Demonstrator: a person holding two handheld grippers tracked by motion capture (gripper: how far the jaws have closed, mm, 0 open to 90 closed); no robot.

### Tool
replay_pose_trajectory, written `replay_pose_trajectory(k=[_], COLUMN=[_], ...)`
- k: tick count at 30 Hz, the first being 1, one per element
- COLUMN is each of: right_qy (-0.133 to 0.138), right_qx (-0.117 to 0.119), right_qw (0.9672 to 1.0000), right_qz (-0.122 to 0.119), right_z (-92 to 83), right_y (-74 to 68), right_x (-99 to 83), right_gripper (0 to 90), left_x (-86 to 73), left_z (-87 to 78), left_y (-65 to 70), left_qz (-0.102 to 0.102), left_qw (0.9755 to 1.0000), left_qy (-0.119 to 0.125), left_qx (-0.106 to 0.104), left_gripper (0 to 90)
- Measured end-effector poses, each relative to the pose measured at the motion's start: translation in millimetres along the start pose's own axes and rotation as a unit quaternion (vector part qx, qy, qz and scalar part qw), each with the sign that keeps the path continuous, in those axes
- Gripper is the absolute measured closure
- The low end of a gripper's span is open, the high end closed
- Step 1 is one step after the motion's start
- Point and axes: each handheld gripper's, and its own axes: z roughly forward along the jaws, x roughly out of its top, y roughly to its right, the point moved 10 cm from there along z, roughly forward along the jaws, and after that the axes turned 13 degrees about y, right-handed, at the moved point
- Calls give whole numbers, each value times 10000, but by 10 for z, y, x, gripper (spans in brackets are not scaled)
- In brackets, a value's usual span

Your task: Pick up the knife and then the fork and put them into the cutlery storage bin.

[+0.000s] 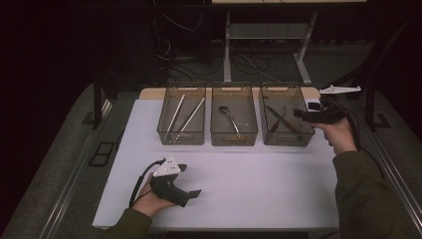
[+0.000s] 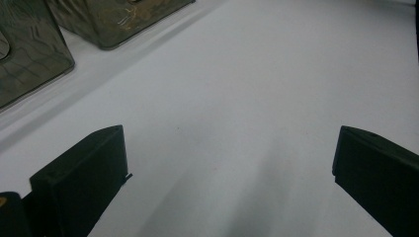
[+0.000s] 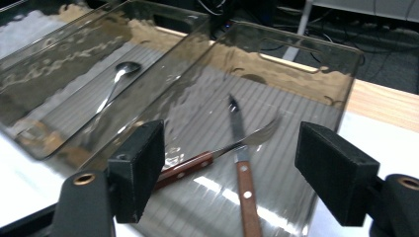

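Note:
Three smoky clear bins stand in a row at the back of the white table [image 1: 259, 184]. The right bin [image 1: 287, 141] [image 3: 316, 64] holds a wooden-handled knife [image 3: 244, 182] and a fork [image 3: 257, 136], crossed over each other. My right gripper [image 1: 303, 115] [image 3: 231, 148] hovers at that bin's right rim, a little above it, open, with nothing between its jaws. My left gripper [image 1: 189, 180] [image 2: 230, 148] rests low over the bare table at the front left, open and empty.
The middle bin [image 1: 234, 139] holds a metal spoon [image 1: 228, 117] [image 3: 116, 79]. Two long metal sticks [image 1: 184, 117] lie in the left bin [image 1: 181, 137]. In the left gripper view, bin corners [image 2: 29, 54] stand at the upper left. Dark floor, cables and a desk frame lie beyond the table.

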Motion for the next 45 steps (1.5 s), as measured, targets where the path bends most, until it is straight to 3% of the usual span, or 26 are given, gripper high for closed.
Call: replay_pose_trajectory(k=[13,26,37,45], right_qy=[148,485,450,267], right_qx=[398,705,1126,1338], right_qw=[9988,9962,9924,9905], right_qz=[-257,-159,-226,-167], right_z=[-275,-518,-668,-746], right_y=[-441,-811,-1115,-1277], right_x=[-271,-639,-995,-1206], right_gripper=[187,158,158,158], left_x=[-18,-1,7,13], left_z=[14,-2,-8,-9], left_y=[10,-8,3,4], left_qz=[35,25,17,-1], left_qw=[10000,10000,10000,9999], left_qy=[-35,23,45,58], left_qx=[-33,-19,-66,-87], left_gripper=[0,0,0,0])
